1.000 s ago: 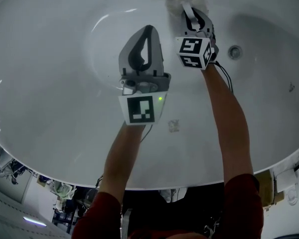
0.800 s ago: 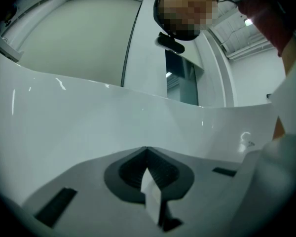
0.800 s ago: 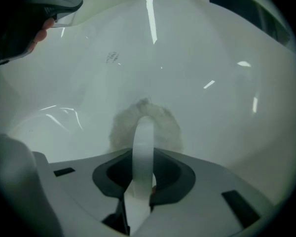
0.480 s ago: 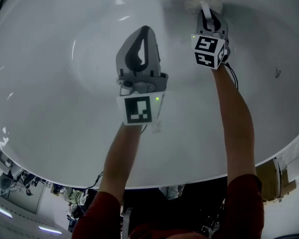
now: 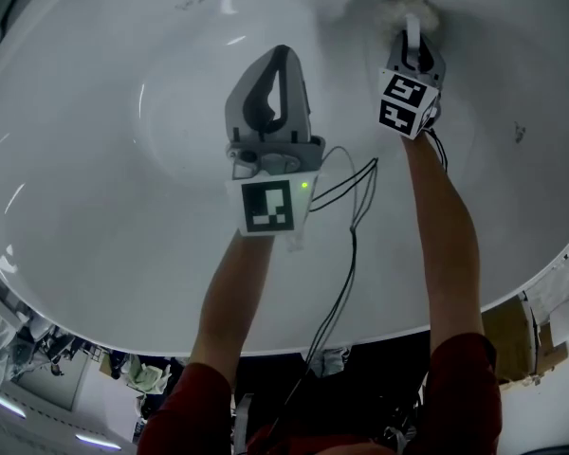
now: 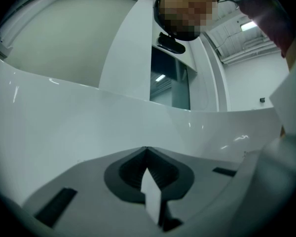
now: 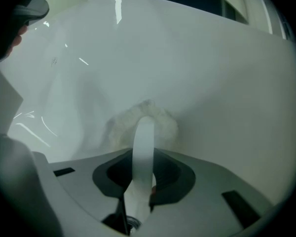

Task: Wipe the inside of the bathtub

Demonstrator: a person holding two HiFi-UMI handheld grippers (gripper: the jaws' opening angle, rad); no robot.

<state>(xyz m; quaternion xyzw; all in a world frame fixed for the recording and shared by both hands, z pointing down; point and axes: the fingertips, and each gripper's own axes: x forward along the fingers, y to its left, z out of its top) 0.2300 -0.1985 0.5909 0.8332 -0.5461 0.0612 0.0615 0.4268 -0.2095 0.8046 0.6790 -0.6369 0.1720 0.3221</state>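
The right hand-held gripper (image 5: 412, 28) is clenched on a fluffy white cloth (image 7: 147, 113). The cloth bunches past the jaw tips and lies against the tub (image 5: 123, 169) wall, at 1 o'clock in the head view. The left hand-held gripper (image 5: 281, 64) is clenched too, its jaws pressed together with nothing between them. It touches nothing and sits near the middle, at 8 o'clock from the right one. A black cable (image 5: 346, 240) loops from its base toward 3 o'clock, then drops to 6 o'clock between the two forearms.

Glossy white tub lies open at 9 and 10 o'clock of the left gripper. At 3 o'clock of the cloth the wall is open too, apart from one small dark speck (image 5: 518, 133). The rim (image 5: 104, 330) curves from 8 o'clock through 6 to 4 o'clock.

Each marker cube (image 5: 266, 207) carries black-and-white square patterns. On the left one a green light (image 5: 305, 186) glows.
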